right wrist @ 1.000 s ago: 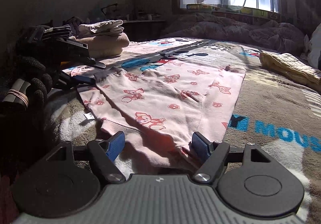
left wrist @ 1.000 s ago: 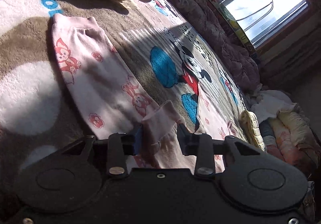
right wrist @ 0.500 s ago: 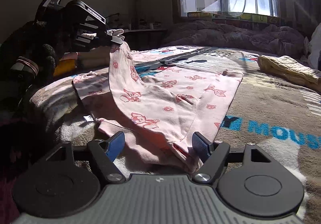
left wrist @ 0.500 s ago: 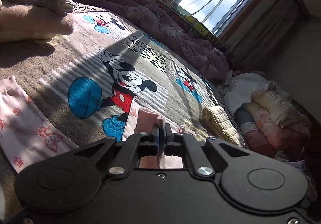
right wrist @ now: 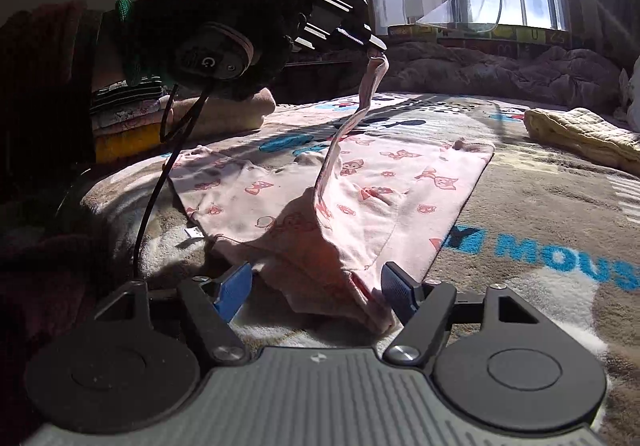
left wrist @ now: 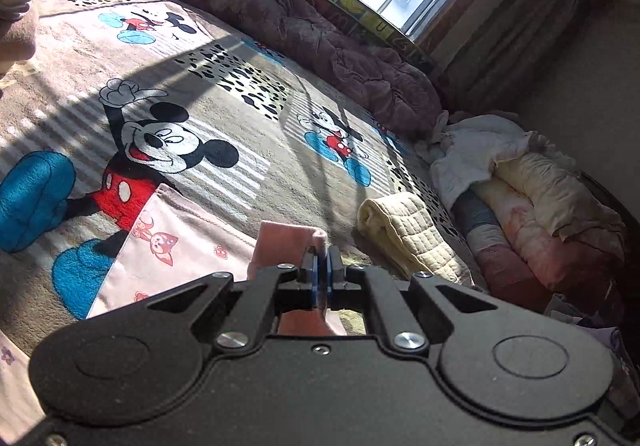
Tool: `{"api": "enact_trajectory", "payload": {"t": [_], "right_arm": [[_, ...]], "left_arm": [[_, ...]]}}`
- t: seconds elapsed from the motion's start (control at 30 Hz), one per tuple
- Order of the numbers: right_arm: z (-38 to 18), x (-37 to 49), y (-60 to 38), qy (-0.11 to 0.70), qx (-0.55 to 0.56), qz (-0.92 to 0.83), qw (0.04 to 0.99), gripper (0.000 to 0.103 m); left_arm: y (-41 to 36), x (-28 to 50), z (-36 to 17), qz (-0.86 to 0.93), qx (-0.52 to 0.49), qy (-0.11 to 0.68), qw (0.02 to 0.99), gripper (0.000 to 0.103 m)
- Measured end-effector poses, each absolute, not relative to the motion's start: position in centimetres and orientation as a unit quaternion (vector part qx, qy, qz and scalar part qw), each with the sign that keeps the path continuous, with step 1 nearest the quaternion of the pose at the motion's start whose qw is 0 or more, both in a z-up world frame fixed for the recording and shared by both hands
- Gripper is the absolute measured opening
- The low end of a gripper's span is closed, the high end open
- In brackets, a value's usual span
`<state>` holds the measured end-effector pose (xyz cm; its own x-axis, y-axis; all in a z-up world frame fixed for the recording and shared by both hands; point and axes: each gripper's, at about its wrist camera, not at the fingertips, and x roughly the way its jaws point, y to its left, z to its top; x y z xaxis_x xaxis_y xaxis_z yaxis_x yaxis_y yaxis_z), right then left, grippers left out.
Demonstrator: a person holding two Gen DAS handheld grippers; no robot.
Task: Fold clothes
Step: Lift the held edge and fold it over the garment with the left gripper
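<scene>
Left gripper pinches a sleeve cuff of the pink printed shirt, lifting it off the bed; right gripper gapes around the near hem, unclamped. Soft, light cloth, probably best taken by its edges.

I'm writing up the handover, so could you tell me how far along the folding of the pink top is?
Done: a folded pile sits at the back. In hand: the left gripper is shut on the pink top's sleeve, lifting it. The right gripper is open at the hem. Left: the body lies flat, unfolded.
</scene>
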<state>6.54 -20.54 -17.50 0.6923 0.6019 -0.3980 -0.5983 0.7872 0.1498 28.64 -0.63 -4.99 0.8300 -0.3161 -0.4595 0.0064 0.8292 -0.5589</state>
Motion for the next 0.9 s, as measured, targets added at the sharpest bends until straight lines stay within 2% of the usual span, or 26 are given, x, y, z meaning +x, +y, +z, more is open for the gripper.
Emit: {"api": "enact_trajectory", "payload": {"t": [0.4,0.9], "right_arm": [[-17.6,7.2,-20.7,0.235,0.012,0.335,0.912,0.072],[-18.1,8.8,-22.4,0.265,0.097,0.339,0.897,0.073]], "left_arm": [[-5.1,33.0,-9.0,-0.063,-0.23,0.312,0.92,0.001],[-9.7,36.6,-11.4,-0.048,-0.114,0.332,0.935,0.001]]}}
